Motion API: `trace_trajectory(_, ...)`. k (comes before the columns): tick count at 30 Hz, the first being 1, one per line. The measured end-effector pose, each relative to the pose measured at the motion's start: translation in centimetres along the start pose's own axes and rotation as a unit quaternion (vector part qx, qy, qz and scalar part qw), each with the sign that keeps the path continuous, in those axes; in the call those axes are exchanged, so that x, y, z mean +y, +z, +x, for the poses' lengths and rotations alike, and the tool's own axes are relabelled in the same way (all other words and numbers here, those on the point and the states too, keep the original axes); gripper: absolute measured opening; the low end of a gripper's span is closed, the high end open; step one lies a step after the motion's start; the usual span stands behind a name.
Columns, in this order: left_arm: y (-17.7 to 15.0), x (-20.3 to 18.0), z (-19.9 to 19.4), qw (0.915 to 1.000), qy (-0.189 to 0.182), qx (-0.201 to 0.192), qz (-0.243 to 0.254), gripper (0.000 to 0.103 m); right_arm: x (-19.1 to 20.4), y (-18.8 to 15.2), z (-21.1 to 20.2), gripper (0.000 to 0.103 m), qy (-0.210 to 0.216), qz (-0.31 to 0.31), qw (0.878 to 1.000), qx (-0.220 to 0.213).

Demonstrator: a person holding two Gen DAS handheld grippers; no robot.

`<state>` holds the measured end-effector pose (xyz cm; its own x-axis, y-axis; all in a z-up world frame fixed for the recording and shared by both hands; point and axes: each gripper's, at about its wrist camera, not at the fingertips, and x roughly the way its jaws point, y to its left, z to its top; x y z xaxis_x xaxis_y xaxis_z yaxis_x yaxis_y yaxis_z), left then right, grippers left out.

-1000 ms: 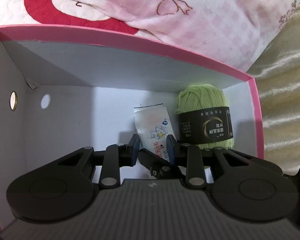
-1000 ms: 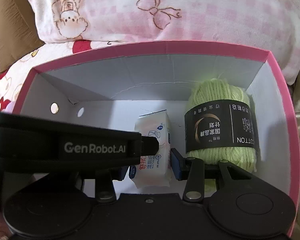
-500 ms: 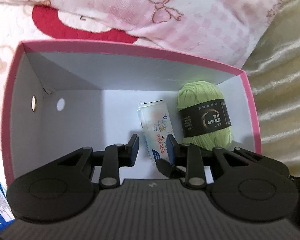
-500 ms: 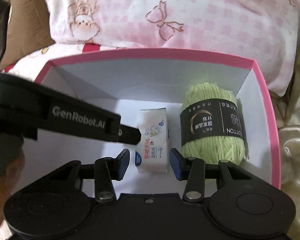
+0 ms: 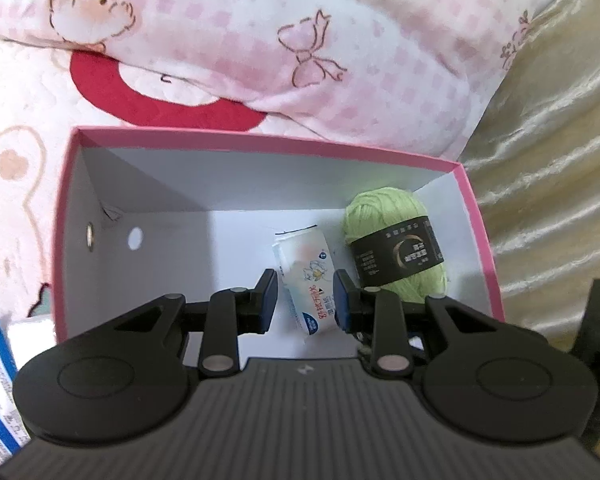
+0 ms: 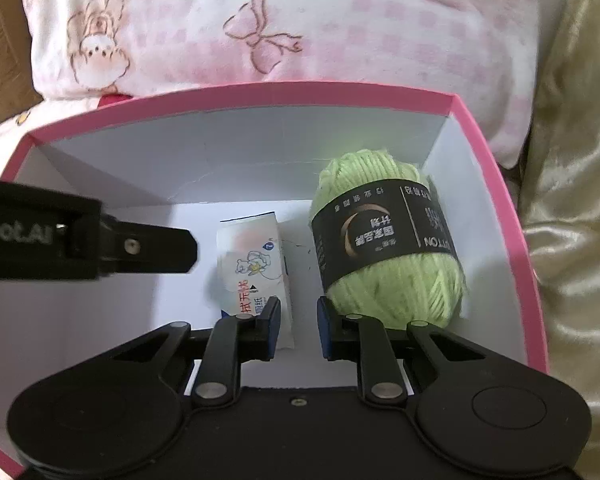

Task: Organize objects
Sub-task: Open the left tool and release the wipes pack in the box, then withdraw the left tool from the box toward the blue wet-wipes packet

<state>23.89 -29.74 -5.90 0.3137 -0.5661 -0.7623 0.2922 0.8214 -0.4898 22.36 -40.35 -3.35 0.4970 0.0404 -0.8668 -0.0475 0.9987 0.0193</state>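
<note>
Tissue pack: flat on box floor, centre, beyond my right gripper, whose jaws I read as closed on nothing. Left gripper narrow, empty, above it. Yarn ball just right, against the right wall; floor bare leftward.

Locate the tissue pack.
In both wrist views the tissue pack lies on the floor of the pink-rimmed box, just left of the green yarn ball.
</note>
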Motion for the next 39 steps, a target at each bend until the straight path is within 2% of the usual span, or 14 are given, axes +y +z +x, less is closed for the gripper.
trace_trajectory(3,-0.3,-0.4,-1.1,0.9999,0.004,0.002,0.015,0.028,-0.1,-0.9,-2.3,0.023,0.036,0.018,0.999,-0.023)
trace_trajectory(6,-0.9,-1.2,-2.5,0.9993,0.0,0.021,0.032,0.029,0.1,-1.8,-4.9,0.025,0.049,0.015,0.998,-0.045)
trace_trajectory(9,-1.7,-2.2,-4.7,0.999,-0.01,0.015,0.04,0.031,0.8,-2.3,-7.5,0.029,0.058,0.01,0.997,-0.056)
trace_trajectory(12,-2.3,-3.5,-7.1,0.9985,-0.004,-0.004,0.054,0.032,1.6,-2.9,-9.9,0.033,0.059,-0.003,0.996,-0.067)
trace_trajectory(16,-3.0,-4.3,-9.9,0.9982,-0.011,-0.004,0.059,0.033,2.8,-4.0,-12.5,0.043,0.066,-0.008,0.995,-0.076)
trace_trajectory(20,-4.2,-3.9,-13.1,0.9984,0.001,-0.015,0.055,0.034,3.6,-4.9,-14.4,0.044,0.056,-0.02,0.995,-0.082)
trace_trajectory(24,-5.3,-3.4,-16.6,0.9985,-0.013,-0.02,0.049,0.037,4.3,-5.6,-16.4,0.045,0.044,-0.024,0.995,-0.089)
trace_trajectory(27,-5.9,-3.1,-19.1,0.9977,-0.01,-0.033,0.058,0.042,4.8,-6.1,-17.9,0.051,0.046,-0.029,0.994,-0.097)
trace_trajectory(34,-7.0,-1.7,-22.9,0.9982,0.001,-0.028,0.054,0.055,6.4,-7.4,-21.4,0.076,0.054,-0.044,0.99,-0.119)
trace_trajectory(39,-8.0,-0.2,-25.4,0.9986,0.012,-0.03,0.042,0.059,7.3,-8.4,-23.4,0.084,0.057,-0.059,0.988,-0.129)
